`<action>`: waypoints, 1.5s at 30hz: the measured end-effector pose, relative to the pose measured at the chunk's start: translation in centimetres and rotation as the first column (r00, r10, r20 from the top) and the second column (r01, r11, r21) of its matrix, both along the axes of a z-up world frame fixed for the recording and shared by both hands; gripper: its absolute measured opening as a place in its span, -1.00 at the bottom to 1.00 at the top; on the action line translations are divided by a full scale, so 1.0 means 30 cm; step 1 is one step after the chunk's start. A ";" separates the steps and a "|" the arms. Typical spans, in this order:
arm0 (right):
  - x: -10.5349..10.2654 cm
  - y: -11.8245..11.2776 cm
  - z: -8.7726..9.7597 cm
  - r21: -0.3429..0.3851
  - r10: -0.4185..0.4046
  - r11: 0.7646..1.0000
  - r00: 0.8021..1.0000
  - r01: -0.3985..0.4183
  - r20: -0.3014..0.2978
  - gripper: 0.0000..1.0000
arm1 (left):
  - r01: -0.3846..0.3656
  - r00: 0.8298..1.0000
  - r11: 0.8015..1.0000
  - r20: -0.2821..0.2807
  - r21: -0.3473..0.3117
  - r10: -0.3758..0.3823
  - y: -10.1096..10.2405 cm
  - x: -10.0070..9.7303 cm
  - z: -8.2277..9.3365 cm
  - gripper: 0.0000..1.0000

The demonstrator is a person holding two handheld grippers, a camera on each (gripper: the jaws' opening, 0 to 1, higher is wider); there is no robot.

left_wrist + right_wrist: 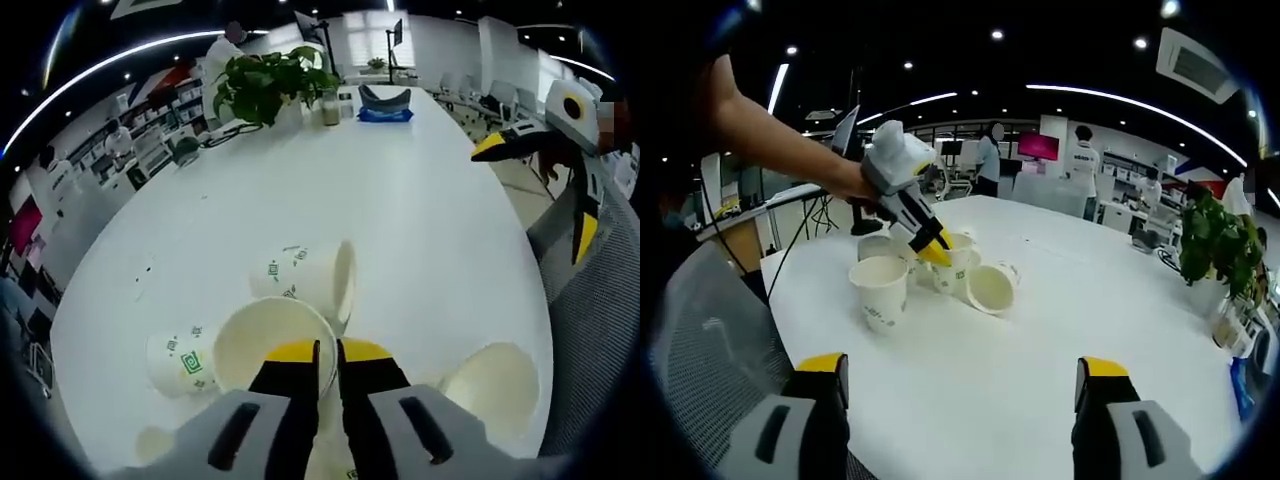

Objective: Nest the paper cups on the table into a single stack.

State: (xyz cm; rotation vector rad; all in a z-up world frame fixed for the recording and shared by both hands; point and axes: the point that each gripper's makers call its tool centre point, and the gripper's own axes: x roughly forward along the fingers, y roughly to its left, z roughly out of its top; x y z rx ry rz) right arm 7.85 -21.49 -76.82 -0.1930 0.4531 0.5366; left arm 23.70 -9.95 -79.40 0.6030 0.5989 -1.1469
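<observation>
**Four paper cups loose on the white table, left jaws pinching one rim**

Four cups sit grouped near the table's (400, 200) near edge. In the left gripper view, the upright cup (268, 340) has its rim nipped between the nearly closed yellow-tipped jaws of the left gripper (328, 352). Just behind it, touching or almost so, lies a tipped cup (312, 275), mouth sideways. A green-logo cup (180, 360) lies at the left, and a fourth cup (490, 385) stands apart at the right.

Farther up the table stand a leafy potted plant (262, 85), a small glass (331, 108) and a blue tray (385, 113). A grey mesh chair (595, 310) sits beside the table.

The right gripper (962, 380) hangs off the table edge, jaws spread wide and holding nothing, well apart from the cups. People stand in the office background.
</observation>
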 end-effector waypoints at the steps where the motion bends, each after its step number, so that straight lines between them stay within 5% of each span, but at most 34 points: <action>1: -0.001 0.002 0.001 0.000 0.001 1.000 1.000 -0.001 -0.001 0.90 | -0.003 1.000 1.000 -0.001 -0.001 0.003 -0.001 0.001 -0.002 -0.96; 12: -0.005 0.010 -0.002 -0.005 0.015 1.000 1.000 -0.015 -0.001 0.90 | -0.011 0.998 1.000 0.058 -0.029 0.013 -0.012 -0.001 0.045 -1.00; 26: -0.004 0.021 0.016 0.000 0.019 1.000 1.000 -0.019 0.019 0.92 | -0.048 0.995 0.997 0.082 -0.064 0.053 0.013 -0.081 0.198 -1.00; 36: -0.003 0.025 0.024 -0.004 0.030 1.000 0.999 -0.030 0.032 0.93 | -0.041 0.995 0.996 0.086 -0.073 0.048 0.047 -0.150 0.342 -1.00; 45: -0.003 0.028 0.027 -0.015 0.038 0.999 0.999 -0.038 0.036 0.92 | 0.033 0.995 0.998 0.100 -0.059 -0.026 0.051 -0.289 0.460 -1.00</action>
